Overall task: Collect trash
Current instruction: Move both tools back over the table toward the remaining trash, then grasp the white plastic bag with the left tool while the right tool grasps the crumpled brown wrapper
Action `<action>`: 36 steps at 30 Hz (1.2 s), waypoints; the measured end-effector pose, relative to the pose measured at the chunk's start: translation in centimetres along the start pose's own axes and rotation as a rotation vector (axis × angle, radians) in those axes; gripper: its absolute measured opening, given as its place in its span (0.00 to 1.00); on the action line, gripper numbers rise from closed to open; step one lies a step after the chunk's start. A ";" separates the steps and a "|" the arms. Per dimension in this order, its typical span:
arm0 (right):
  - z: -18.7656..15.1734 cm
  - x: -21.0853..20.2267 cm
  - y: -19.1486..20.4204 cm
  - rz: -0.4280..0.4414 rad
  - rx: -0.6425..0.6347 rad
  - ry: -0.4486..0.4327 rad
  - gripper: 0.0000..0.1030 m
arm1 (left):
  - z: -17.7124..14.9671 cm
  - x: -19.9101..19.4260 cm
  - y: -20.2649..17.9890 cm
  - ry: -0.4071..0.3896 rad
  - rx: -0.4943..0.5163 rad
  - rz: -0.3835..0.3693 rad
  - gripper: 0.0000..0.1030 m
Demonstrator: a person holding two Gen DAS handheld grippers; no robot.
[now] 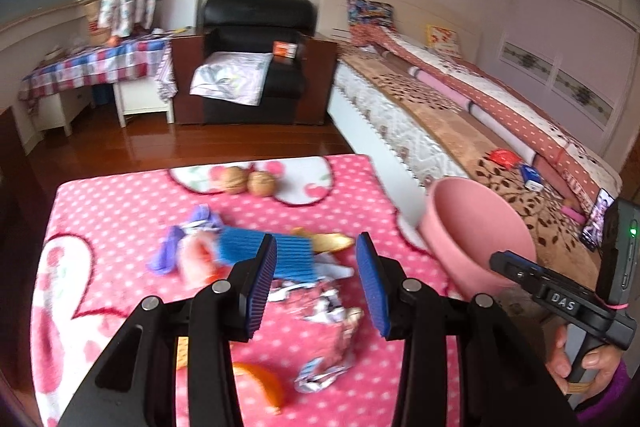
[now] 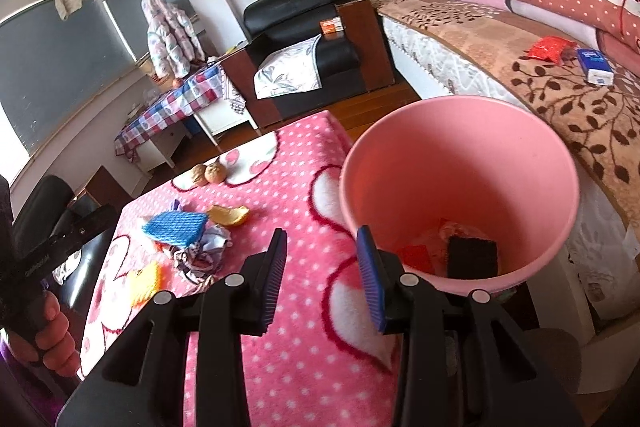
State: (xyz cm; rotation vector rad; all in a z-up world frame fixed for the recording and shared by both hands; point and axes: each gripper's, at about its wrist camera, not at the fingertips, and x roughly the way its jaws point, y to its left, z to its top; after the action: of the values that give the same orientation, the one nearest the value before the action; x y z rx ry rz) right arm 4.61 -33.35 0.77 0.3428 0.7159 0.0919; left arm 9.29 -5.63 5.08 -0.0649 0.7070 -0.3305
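Left gripper: your left gripper (image 1: 316, 283) hangs over the pink polka-dot blanket (image 1: 120, 211), jaws parted, nothing between the blue ribbed pads.
Right gripper: your right gripper (image 2: 322, 281) has its jaws apart too, gripping nothing, just beside the near rim of the pink plastic bucket (image 2: 460, 163).
Bucket: it sits at the blanket's edge next to the bed (image 2: 520, 39); a red wrapper (image 2: 416, 255) and a black square piece (image 2: 472, 255) lie at its bottom.
Trash on blanket: the blue waffle-textured cloth (image 1: 264, 251) lies mid-blanket among crumpled printed wrappers (image 1: 324, 307), with a purple wrapper (image 1: 172, 247) to its left and orange peel (image 1: 260, 379) nearer you.
Elsewhere: two walnuts (image 1: 248, 181) rest at the far edge.
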 end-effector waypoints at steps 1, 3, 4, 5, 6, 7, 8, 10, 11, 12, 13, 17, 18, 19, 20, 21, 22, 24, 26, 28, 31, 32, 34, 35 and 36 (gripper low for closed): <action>-0.1 0.1 0.3 0.004 -0.005 0.002 0.36 | -0.2 -0.4 0.8 -0.003 -0.012 0.017 0.39; -0.3 0.4 1.0 0.014 -0.016 0.010 0.36 | -0.5 -1.0 2.0 -0.007 -0.031 0.039 0.39; -0.3 0.6 1.3 0.018 -0.020 0.015 0.36 | -0.7 -1.3 2.8 -0.008 -0.043 0.053 0.39; -0.4 0.8 1.6 0.022 -0.026 0.022 0.36 | -0.8 -1.6 3.3 -0.010 -0.051 0.064 0.39; -0.5 1.0 1.9 0.027 -0.031 0.028 0.36 | -1.0 -1.8 3.9 -0.011 -0.058 0.073 0.39; -0.6 1.1 2.2 0.030 -0.036 0.033 0.36 | -1.3 -2.1 4.5 -0.011 -0.066 0.085 0.39; -0.7 1.3 2.5 0.034 -0.042 0.037 0.36 | -1.5 -2.3 5.0 -0.011 -0.071 0.096 0.39; -0.8 1.4 3.0 0.039 -0.055 0.043 0.36 | -2.0 -2.7 5.9 -0.009 -0.081 0.111 0.39; -1.0 1.5 3.3 0.041 -0.065 0.048 0.36 | -2.3 -2.8 6.4 -0.006 -0.086 0.119 0.39; -1.0 1.6 3.5 0.042 -0.070 0.050 0.36 | -2.4 -2.9 6.7 -0.003 -0.089 0.124 0.39; -1.1 1.7 3.6 0.043 -0.074 0.054 0.36 | -2.7 -2.9 7.1 0.003 -0.093 0.131 0.39; -1.3 2.1 4.1 0.042 -0.082 0.070 0.36 | -3.9 -2.4 8.0 0.049 -0.094 0.140 0.39; -1.3 2.2 4.2 0.041 -0.084 0.073 0.36 | -4.2 -2.3 8.2 0.055 -0.093 0.142 0.39; -1.3 2.3 4.2 0.040 -0.086 0.075 0.36 | -4.5 -2.1 8.4 0.064 -0.094 0.145 0.39; -1.4 2.4 4.4 0.039 -0.089 0.079 0.36 | -4.6 -1.9 8.6 0.069 -0.097 0.145 0.39; -1.5 2.5 4.4 0.039 -0.092 0.082 0.36 | -4.7 -1.8 8.7 0.072 -0.103 0.144 0.39; -1.5 2.6 4.5 0.039 -0.094 0.085 0.36 | -4.7 -1.6 8.9 0.072 -0.106 0.142 0.39; -1.6 2.8 4.7 0.040 -0.099 0.092 0.36 | -4.5 -1.1 8.9 0.068 -0.105 0.137 0.39; -1.8 3.0 4.8 0.041 -0.103 0.098 0.36 | -4.2 -0.6 8.9 0.062 -0.098 0.142 0.39; -1.9 3.1 5.0 0.039 -0.108 0.105 0.36 | -3.7 0.2 8.8 0.055 -0.092 0.139 0.39; -1.9 3.4 5.1 0.042 -0.111 0.110 0.36 | -3.1 1.5 8.8 0.057 -0.091 0.130 0.39; -2.0 3.4 5.2 0.044 -0.112 0.110 0.36 | -3.0 1.8 8.8 0.058 -0.093 0.126 0.39; -2.0 3.5 5.3 0.049 -0.112 0.112 0.36 | -2.7 2.8 8.8 0.062 -0.092 0.122 0.39; -2.0 3.6 5.4 0.056 -0.112 0.115 0.36 | -2.6 3.2 8.9 0.065 -0.091 0.125 0.39; -2.0 3.7 5.5 0.065 -0.113 0.119 0.36 | -2.6 3.5 8.9 0.066 -0.091 0.129 0.38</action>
State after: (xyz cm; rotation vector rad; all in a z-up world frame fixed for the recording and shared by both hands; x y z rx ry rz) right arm 6.28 -26.91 -1.09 0.2541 0.8141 0.2148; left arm 12.56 1.77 -0.62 -0.0943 0.7879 -0.1772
